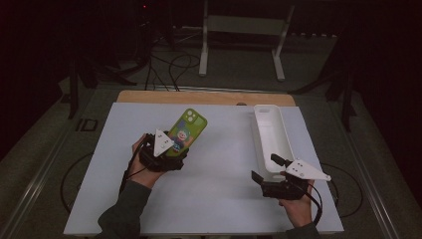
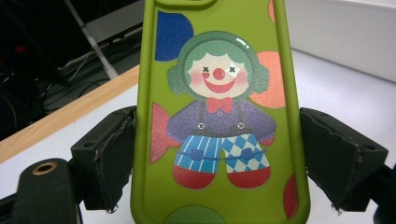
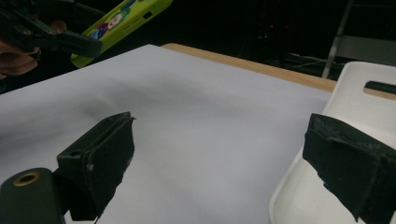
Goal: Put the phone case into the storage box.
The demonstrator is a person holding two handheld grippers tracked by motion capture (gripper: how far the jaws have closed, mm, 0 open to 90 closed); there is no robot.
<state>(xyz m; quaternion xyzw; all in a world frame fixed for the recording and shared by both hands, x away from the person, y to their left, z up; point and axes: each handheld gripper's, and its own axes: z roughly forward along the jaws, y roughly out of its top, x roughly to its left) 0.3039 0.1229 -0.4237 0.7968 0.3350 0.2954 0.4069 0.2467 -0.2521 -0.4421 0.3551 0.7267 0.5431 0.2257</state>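
From the high view, the left gripper (image 1: 175, 144) sits at about nine o'clock on the white-topped bench (image 1: 219, 189) with the lime-green rubbery phone case printed with a clown (image 1: 186, 130) rising out of it toward one o'clock, camera cutout at the far end; the grey three-cornered plate hides how the case is gripped. The left gripper view settles it: the phone case (image 2: 219, 116) stands between the two black fingers (image 2: 109, 156), whose pads press against its long edges, so it is pinched by its sides with the clown upright and the bench's wooden far edge (image 2: 70, 112) running behind at ten o'clock. The right gripper (image 1: 268, 169) lies at about four o'clock on the bench, at the near end of the long white plastic tray (image 1: 271, 134), which stretches away toward twelve o'clock. In the high view its fingers are small and dark; the right gripper view shows them spread wide with nothing pinched, the left one (image 3: 105, 154) over bare bench and the right one over the tray's rounded near rim (image 3: 299, 186). That same view catches the green case (image 3: 123, 18) at eleven o'clock, lifted off the bench surface and tilted, carried by the other gripper.
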